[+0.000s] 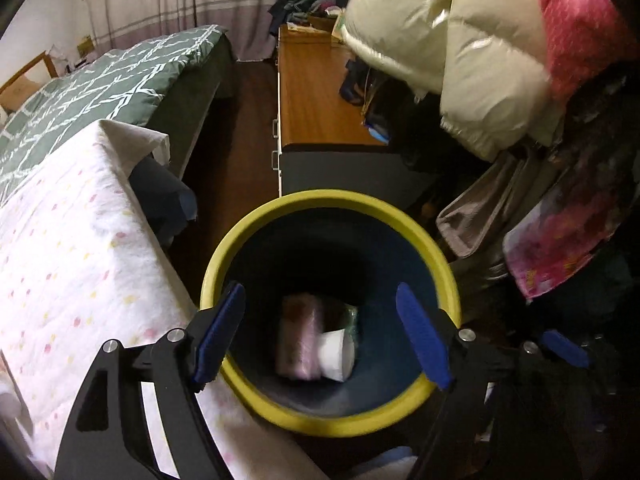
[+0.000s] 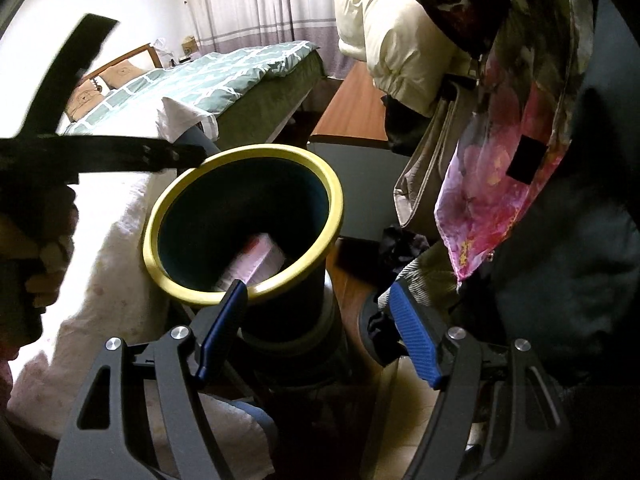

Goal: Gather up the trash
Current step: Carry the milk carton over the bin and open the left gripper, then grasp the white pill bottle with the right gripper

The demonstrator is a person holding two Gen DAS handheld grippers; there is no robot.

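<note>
A dark blue trash bin with a yellow-green rim point(image 1: 248, 232) stands on the floor beside a table. Inside lie a pink packet point(image 1: 298, 336), a white paper cup point(image 1: 336, 354) on its side and a bit of green wrapper point(image 1: 352, 316). My left gripper point(image 1: 320, 336) hovers open and empty right over the bin's mouth. In the right wrist view the bin point(image 2: 160, 208) is ahead and left, with the pink packet point(image 2: 256, 258) showing inside. My right gripper point(image 2: 316, 328) is open and empty, low beside the bin's right wall. The left gripper's black frame point(image 2: 100, 156) crosses that view at upper left.
A table with a white dotted cloth point(image 1: 68, 264) is at left. A bed with a green quilt point(image 1: 104, 80) lies behind it. A wooden cabinet point(image 1: 316, 96) stands beyond the bin. Hanging coats, a cream puffer jacket point(image 1: 460, 52) and a floral scarf point(image 2: 492, 184) crowd the right.
</note>
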